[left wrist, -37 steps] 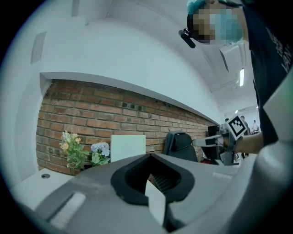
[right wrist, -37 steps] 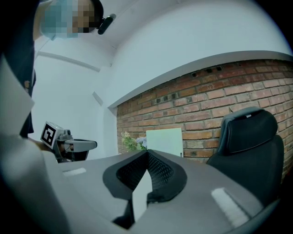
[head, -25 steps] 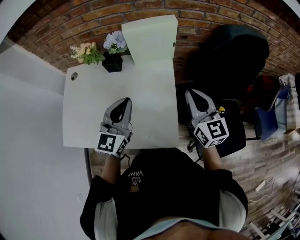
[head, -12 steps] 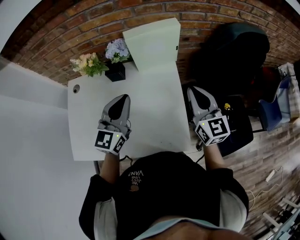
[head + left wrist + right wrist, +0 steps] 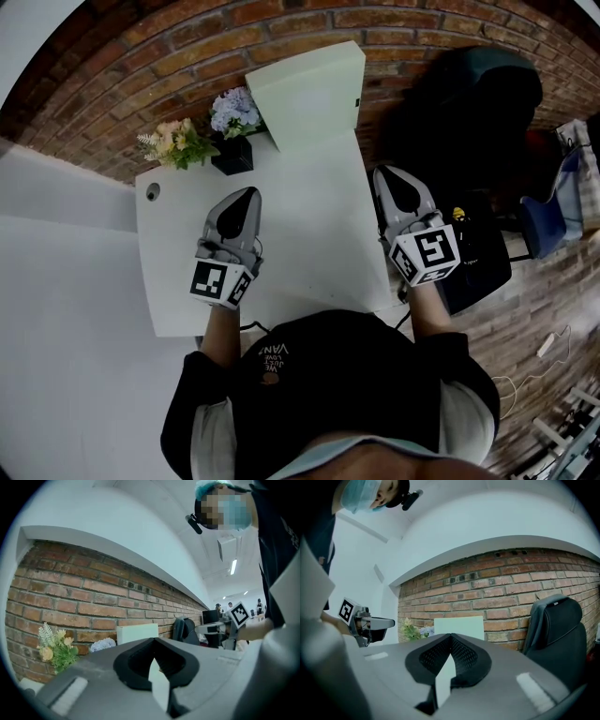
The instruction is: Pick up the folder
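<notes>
A pale green folder stands upright against the brick wall at the far edge of the white table. It also shows ahead as a pale rectangle in the left gripper view and the right gripper view. My left gripper is shut and empty, held level over the middle of the table, well short of the folder. My right gripper is shut and empty, level, just off the table's right edge.
A black pot of pale flowers and a yellow-green bunch stand left of the folder. A black office chair is at the right, a dark bag on the floor beside it. A cable hole marks the table's left corner.
Both grippers have moved forward toward the wall together with the person. The table and folder sit nearer in the head view. Both grippers stayed shut.
</notes>
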Action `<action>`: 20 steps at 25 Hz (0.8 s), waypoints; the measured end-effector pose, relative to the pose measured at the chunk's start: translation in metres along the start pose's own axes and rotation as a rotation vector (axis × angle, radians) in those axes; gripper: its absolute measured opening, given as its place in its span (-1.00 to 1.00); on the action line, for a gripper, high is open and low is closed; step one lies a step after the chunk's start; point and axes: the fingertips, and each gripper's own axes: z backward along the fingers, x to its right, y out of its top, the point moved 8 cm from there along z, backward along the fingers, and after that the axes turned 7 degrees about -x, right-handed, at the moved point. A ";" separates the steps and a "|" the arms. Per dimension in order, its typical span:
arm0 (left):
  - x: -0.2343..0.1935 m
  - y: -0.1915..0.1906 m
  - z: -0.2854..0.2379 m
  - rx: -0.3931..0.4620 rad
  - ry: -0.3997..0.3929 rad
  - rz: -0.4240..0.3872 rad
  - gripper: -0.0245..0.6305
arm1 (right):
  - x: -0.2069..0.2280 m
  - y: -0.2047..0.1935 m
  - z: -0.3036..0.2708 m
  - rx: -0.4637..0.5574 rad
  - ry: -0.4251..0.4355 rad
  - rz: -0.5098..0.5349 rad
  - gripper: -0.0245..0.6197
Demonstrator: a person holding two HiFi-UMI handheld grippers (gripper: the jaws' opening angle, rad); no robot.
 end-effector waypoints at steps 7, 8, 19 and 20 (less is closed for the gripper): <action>-0.014 -0.002 -0.020 -0.011 0.022 -0.016 -0.93 | 0.014 0.000 -0.023 -0.001 -0.007 -0.006 -0.93; -0.016 -0.002 -0.023 -0.012 0.025 -0.017 -0.93 | 0.016 -0.001 -0.027 -0.002 -0.006 -0.006 -0.93; -0.033 -0.004 -0.059 -0.002 0.046 -0.020 -0.93 | 0.046 -0.002 -0.063 -0.009 -0.014 -0.002 -0.93; -0.034 -0.004 -0.062 -0.002 0.049 -0.019 -0.93 | 0.048 -0.002 -0.066 -0.009 -0.012 -0.002 -0.93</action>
